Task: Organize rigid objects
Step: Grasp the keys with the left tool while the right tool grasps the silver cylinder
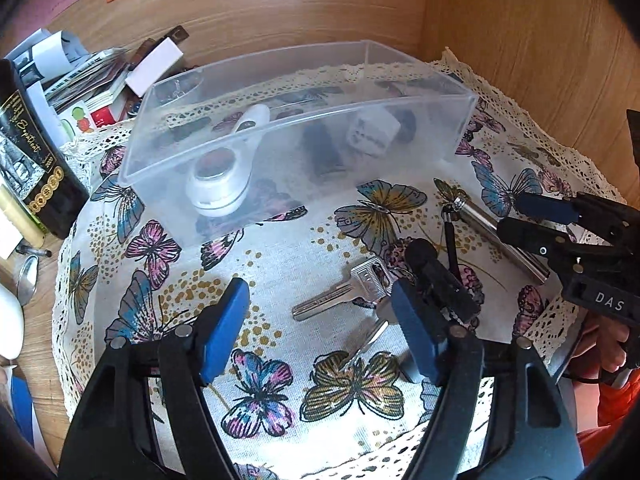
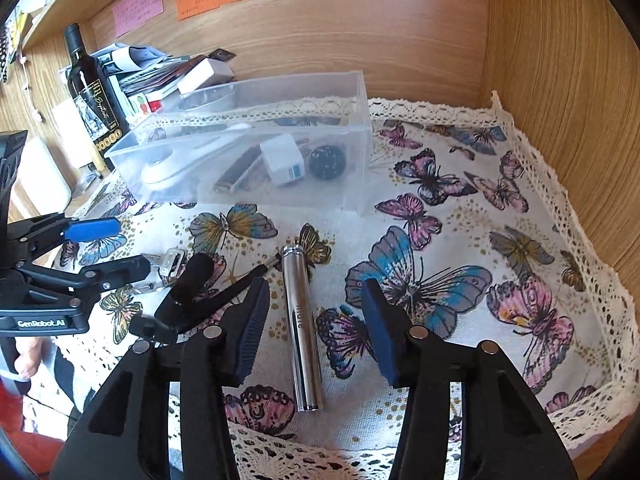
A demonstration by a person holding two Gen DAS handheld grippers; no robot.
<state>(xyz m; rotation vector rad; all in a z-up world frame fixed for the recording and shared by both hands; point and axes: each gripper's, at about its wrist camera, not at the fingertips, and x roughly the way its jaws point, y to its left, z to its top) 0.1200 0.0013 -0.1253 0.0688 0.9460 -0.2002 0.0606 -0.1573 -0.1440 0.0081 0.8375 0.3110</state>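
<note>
A clear plastic bin stands on the butterfly cloth and holds a white round gadget, a dark flat bar, a white cube and a black ball. Silver keys lie on the cloth between the open fingers of my left gripper. A silver cylinder with a thin black stick beside it lies between the open fingers of my right gripper. Both grippers hold nothing.
A dark wine bottle and a pile of papers and small boxes stand left of the bin. Wooden walls close the back and right. A spoon lies at the left edge.
</note>
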